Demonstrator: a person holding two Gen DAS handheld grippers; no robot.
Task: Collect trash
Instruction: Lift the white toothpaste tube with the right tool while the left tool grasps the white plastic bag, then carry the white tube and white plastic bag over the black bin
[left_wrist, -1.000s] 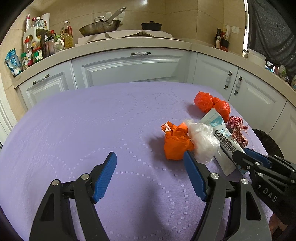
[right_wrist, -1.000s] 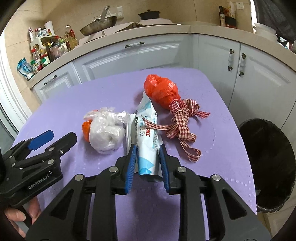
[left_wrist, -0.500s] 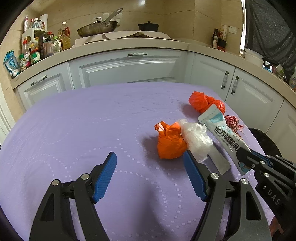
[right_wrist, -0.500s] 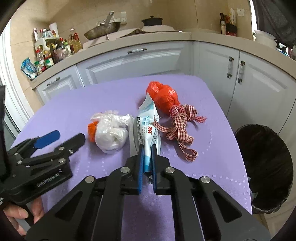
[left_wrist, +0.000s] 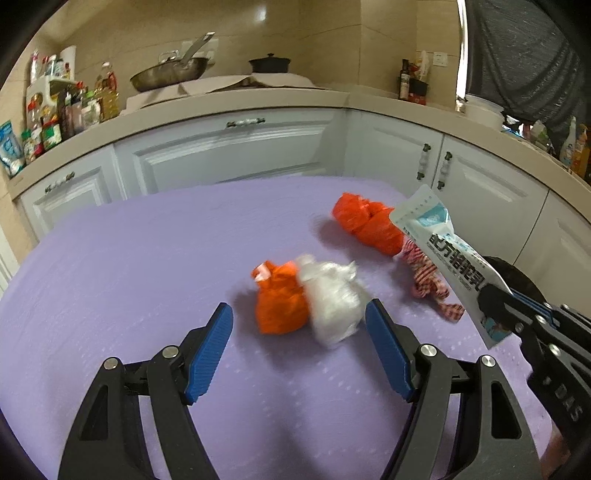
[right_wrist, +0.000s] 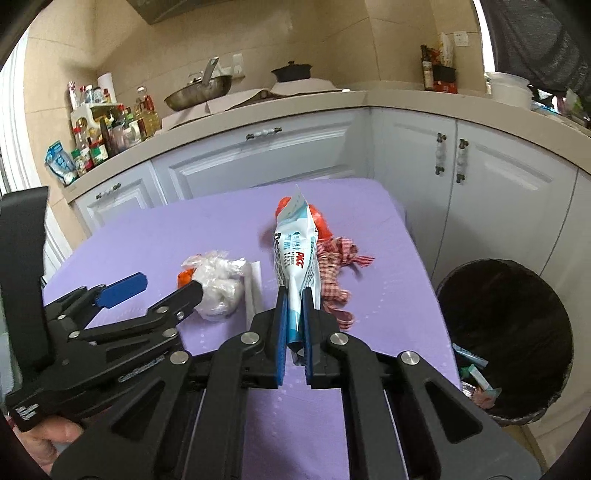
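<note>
My right gripper (right_wrist: 294, 314) is shut on a white and blue plastic pouch (right_wrist: 295, 254) and holds it tilted up above the purple table (right_wrist: 155, 240). The pouch also shows in the left wrist view (left_wrist: 447, 258). My left gripper (left_wrist: 299, 332) is open, with an orange bag (left_wrist: 280, 299) and a clear crumpled bag (left_wrist: 334, 295) just beyond its fingertips. A second orange bag (left_wrist: 365, 221) and a red checked ribbon (right_wrist: 334, 266) lie farther right. A white strip (right_wrist: 253, 291) lies beside the clear bag (right_wrist: 218, 280).
A black-lined trash bin (right_wrist: 509, 332) stands off the table's right edge with some scraps inside. White cabinets (right_wrist: 258, 151) and a cluttered counter (left_wrist: 66, 110) run behind the table.
My right gripper has closed on the pouch and lifted it off the table. My left gripper has moved closer to the orange and clear bags and stays open.
</note>
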